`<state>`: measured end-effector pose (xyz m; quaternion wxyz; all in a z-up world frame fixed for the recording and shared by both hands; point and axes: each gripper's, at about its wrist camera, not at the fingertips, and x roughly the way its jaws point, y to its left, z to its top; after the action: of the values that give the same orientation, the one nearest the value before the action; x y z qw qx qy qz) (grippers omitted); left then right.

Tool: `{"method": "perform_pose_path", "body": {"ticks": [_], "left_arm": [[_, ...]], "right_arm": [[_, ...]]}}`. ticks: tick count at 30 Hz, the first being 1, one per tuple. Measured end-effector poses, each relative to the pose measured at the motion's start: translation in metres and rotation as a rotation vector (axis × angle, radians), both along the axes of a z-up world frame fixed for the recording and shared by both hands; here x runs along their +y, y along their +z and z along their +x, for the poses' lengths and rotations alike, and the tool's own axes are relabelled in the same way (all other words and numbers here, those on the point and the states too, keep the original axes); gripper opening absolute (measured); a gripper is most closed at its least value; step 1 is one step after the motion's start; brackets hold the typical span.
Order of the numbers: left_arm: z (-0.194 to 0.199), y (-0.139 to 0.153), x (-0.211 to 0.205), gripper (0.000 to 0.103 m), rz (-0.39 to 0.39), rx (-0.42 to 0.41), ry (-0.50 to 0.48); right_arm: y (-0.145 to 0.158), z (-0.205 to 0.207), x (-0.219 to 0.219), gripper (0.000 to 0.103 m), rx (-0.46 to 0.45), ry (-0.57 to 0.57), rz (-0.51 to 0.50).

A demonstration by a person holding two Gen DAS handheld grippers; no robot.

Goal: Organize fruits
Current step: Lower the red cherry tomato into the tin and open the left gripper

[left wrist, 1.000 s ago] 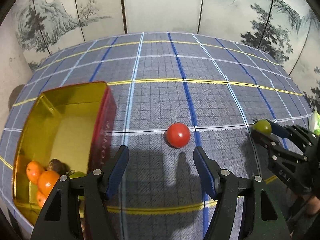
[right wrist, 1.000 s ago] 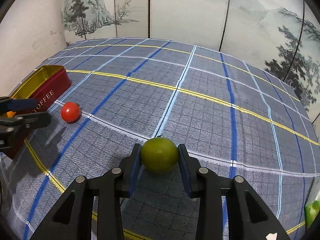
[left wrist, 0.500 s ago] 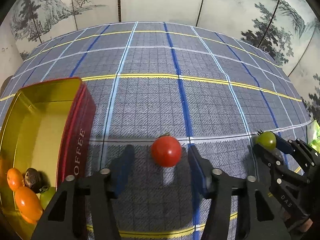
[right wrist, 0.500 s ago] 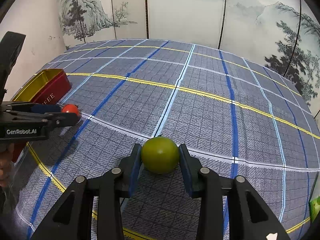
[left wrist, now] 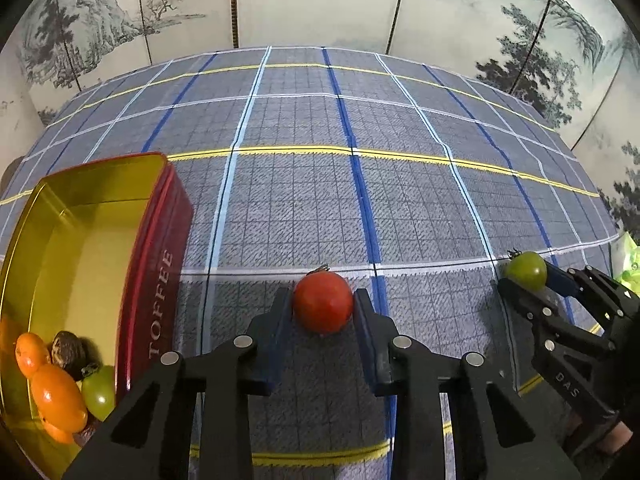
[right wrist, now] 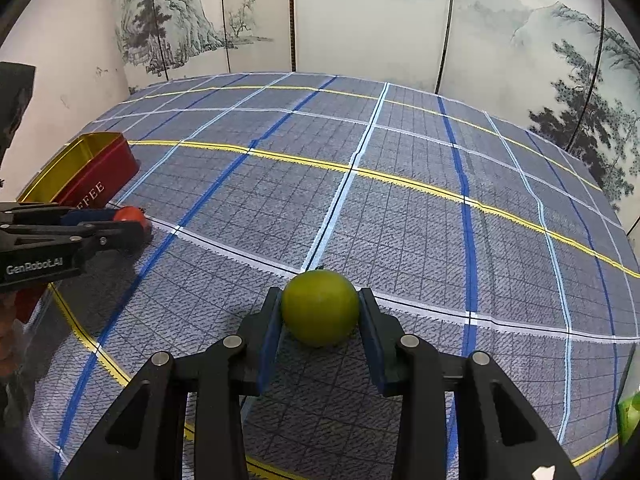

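Observation:
A red tomato (left wrist: 323, 307) sits on the checked cloth between the fingers of my left gripper (left wrist: 320, 312), which is shut on it. It also shows in the right wrist view (right wrist: 129, 214), held by the left gripper (right wrist: 120, 224). My right gripper (right wrist: 320, 312) is shut on a green tomato (right wrist: 320, 307); it shows in the left wrist view (left wrist: 526, 270) at the right, in the right gripper (left wrist: 528, 280). A red TOFFEE tin (left wrist: 160, 240) with a gold inside stands at the left, holding orange fruits (left wrist: 56, 396), a green one (left wrist: 99, 386) and a dark one (left wrist: 69, 350).
The checked blue-grey tablecloth (left wrist: 360, 208) covers the table. Painted screen panels (left wrist: 320, 4) stand behind it. A light green object (left wrist: 630, 256) lies at the far right edge. The tin also shows in the right wrist view (right wrist: 96, 172).
My left gripper moved forward around the red tomato and closed on it. My right gripper kept hold of the green tomato and hardly moved.

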<state>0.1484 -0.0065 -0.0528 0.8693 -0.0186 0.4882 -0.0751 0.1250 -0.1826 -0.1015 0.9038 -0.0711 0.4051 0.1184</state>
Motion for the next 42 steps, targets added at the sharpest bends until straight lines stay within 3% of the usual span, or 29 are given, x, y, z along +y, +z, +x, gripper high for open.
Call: {"method": "perform_pose_path", "body": {"ticks": [12, 24, 35, 42], "left_arm": [[-0.029, 0.017, 0.008, 0.032, 0.028, -0.018, 0.012], [-0.057, 0.042, 0.028, 0.032, 0.005, -0.048, 0.041], [-0.087, 0.069, 0.098, 0.032, -0.005, -0.091, 0.159], [-0.105, 0.065, 0.154, 0.032, 0.01, -0.076, 0.275]], "right_arm": [[-0.001, 0.0, 0.0, 0.035, -0.002, -0.005, -0.004], [-0.002, 0.001, 0.0, 0.034, -0.002, -0.007, -0.004], [-0.002, 0.001, 0.0, 0.034, -0.002, -0.006, -0.005], [-0.003, 0.001, -0.001, 0.034, -0.003, -0.008, -0.01]]}}
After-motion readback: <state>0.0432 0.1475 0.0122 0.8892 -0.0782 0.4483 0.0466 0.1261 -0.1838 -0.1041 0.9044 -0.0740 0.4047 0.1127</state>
